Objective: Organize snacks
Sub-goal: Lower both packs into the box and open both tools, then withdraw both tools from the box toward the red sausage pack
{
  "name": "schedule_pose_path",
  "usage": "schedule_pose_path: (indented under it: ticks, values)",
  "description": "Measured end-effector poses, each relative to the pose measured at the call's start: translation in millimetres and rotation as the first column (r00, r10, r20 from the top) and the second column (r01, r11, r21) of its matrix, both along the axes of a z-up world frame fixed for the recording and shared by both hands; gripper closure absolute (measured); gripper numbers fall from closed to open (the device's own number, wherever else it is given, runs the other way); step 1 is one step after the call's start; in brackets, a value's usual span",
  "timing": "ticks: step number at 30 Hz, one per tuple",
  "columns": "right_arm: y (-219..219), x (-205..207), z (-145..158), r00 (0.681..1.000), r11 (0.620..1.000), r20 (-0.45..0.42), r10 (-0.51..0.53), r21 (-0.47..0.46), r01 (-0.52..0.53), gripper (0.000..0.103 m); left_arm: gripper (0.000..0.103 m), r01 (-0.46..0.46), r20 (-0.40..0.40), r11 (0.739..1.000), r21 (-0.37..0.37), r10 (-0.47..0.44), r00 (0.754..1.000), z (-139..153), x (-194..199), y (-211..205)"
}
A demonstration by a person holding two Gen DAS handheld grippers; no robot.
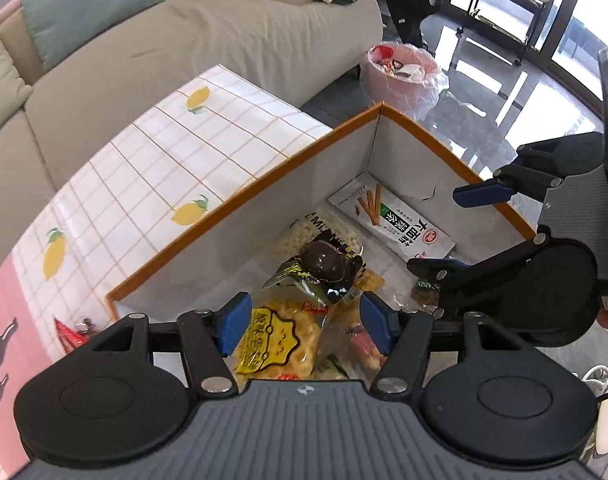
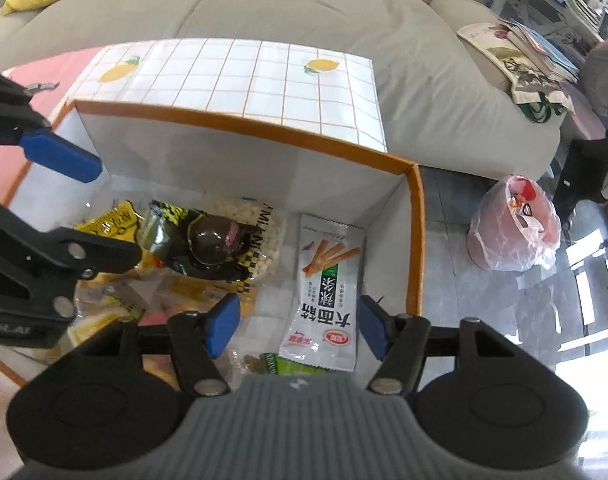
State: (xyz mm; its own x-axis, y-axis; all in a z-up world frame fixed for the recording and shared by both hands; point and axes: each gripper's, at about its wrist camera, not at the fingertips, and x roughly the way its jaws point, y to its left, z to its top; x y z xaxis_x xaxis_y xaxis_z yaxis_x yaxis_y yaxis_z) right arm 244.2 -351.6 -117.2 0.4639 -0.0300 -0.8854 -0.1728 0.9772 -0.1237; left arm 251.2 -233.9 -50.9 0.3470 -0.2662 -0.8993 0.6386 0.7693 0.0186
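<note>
Two hand-held grippers hang with jaws apart over an orange-rimmed box (image 2: 415, 240) of snacks on the table (image 1: 152, 168).

From the left: the table's lemon-print cloth lies beside the box, with a grey sofa (image 1: 224, 40) behind. The left hand-held gripper (image 1: 304, 326) stands over a yellow snack packet (image 1: 280, 340), blue pads clear of it and nothing between them. Past it lie a bag of small white pieces (image 2: 260, 236) and, on top, a dark round snack in a black-and-yellow wrapper (image 2: 214, 244). Farther right, a white packet picturing orange sticks (image 2: 327, 292) lies flat on the box floor near the right wall, below the right hand-held gripper (image 2: 298, 330), whose pads are likewise spread and empty. A pink bin (image 2: 511, 228) stands on the floor beyond the box.
</note>
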Motion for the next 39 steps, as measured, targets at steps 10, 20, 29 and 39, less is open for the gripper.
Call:
schedule_pose_path:
  ticks: [10,20,29,39]
  values:
    - [16,-26,29,0.998,0.997,-0.025,-0.066,0.029,0.066,0.031,0.03,0.003,0.059,1.0,0.024,-0.004,0.998,34,-31,31]
    - [41,-53,49,0.98,0.979,-0.077,-0.182,0.083,0.188,0.024,0.03,-0.077,0.069,0.997,-0.006,0.077,0.995,58,-66,82]
    - [73,-74,45,0.941,0.932,-0.208,-0.266,0.195,0.306,0.023,0.03,-0.15,0.07,0.989,-0.005,0.15,0.986,57,-89,136]
    - [133,-78,44,0.964,0.921,-0.185,-0.192,0.306,0.242,0.023,0.03,-0.22,0.074,0.974,-0.049,0.223,0.972,44,-85,206]
